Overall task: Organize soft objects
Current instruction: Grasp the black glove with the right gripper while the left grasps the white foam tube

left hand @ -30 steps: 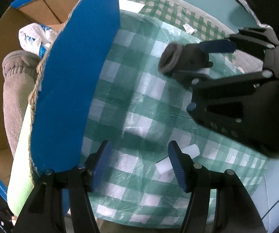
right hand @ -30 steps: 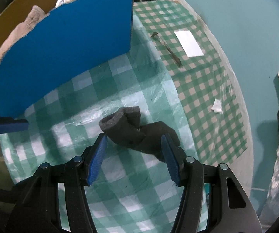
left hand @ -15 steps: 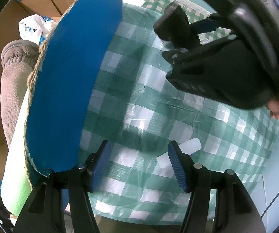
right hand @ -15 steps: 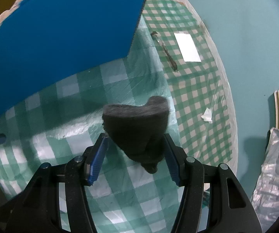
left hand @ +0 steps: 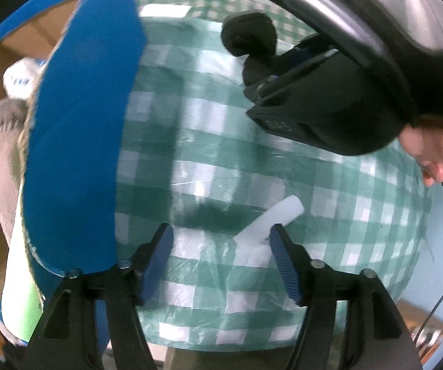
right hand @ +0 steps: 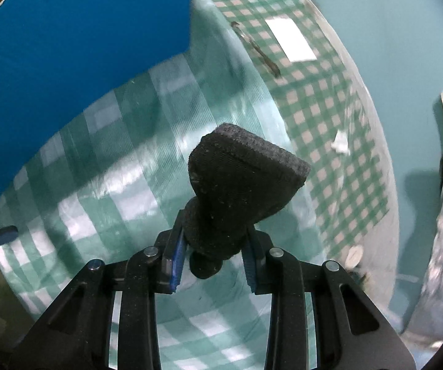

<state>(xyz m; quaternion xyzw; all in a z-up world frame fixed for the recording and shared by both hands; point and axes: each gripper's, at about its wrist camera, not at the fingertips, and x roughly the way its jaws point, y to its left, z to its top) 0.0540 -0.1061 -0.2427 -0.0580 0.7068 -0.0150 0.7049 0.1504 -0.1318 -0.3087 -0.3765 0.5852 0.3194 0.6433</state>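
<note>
1. Progress, judged from how things lie: a grey knitted sock (left hand: 1,141), a white printed bundle (left hand: 21,74) and a pale green soft piece (left hand: 16,302) already sit inside the brown cardboard box with blue flaps (left hand: 76,141); one dark piece is in hand and one white piece is left on the table.
2. Right gripper (right hand: 213,262): its jaws are closing on a dark grey knitted sock (right hand: 240,185), pads pressing its bunched lower end, the wider end flaring out ahead of the fingertips, clear of the green-and-white checked tablecloth (right hand: 122,160).
3. Left gripper (left hand: 221,259): jaws wide and opening, holding nothing. A white foam cylinder (left hand: 267,225) lies on the cloth just ahead, its near end beside the right-hand pad.
4. Left of both claws stands the box flap.
</note>
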